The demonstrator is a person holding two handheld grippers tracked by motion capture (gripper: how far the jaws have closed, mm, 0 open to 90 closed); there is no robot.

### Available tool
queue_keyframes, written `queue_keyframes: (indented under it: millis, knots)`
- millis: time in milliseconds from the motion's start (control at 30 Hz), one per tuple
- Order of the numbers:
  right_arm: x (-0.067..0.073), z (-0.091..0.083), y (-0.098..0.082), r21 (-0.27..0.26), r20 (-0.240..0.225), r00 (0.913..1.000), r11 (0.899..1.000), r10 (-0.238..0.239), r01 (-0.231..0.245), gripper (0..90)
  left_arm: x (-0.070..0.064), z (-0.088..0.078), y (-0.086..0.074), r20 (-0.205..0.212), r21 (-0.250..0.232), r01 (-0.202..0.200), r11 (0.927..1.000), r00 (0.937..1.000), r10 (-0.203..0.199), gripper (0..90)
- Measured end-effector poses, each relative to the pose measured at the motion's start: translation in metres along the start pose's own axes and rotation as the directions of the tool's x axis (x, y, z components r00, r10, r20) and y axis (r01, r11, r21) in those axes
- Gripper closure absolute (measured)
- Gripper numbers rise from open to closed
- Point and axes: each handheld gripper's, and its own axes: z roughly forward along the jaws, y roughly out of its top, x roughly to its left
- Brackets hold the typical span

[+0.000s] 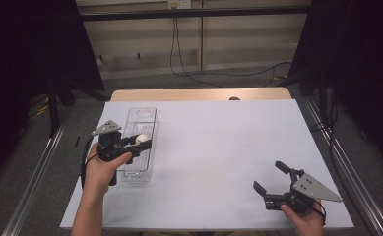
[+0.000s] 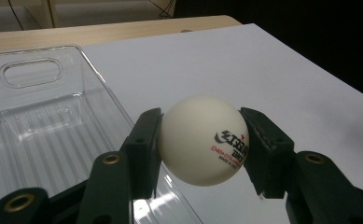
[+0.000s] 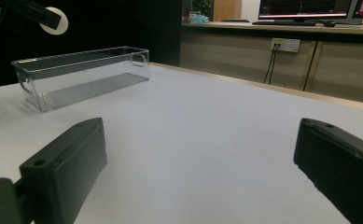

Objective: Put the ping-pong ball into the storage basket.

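A white table-tennis ball with red and black print sits pinched between my left gripper's two black jaws. In the high view the left gripper holds the ball above the clear plastic bin at the table's left. The bin has a ribbed floor and a handle cutout, with nothing inside. My right gripper rests near the front right of the table, jaws spread wide with nothing between them. In the right gripper view the gripper faces the bin and the ball held high at far left.
A white sheet covers the table, with a wooden edge at the back. Metal rails run along both sides. Cables trail on the floor behind. A counter with monitors stands beyond the table.
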Motion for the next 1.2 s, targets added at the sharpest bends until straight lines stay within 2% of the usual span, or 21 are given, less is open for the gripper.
queue_keyframes:
  millis: [1200]
  knots:
    - [0.0, 0.0, 0.0, -0.003, 0.002, 1.0, 1.0, 0.0, 0.0, 2.1, 0.013, -0.001, -0.004, -0.05, -0.005, -0.002, 1.0, 0.9988, 0.001, 51.1]
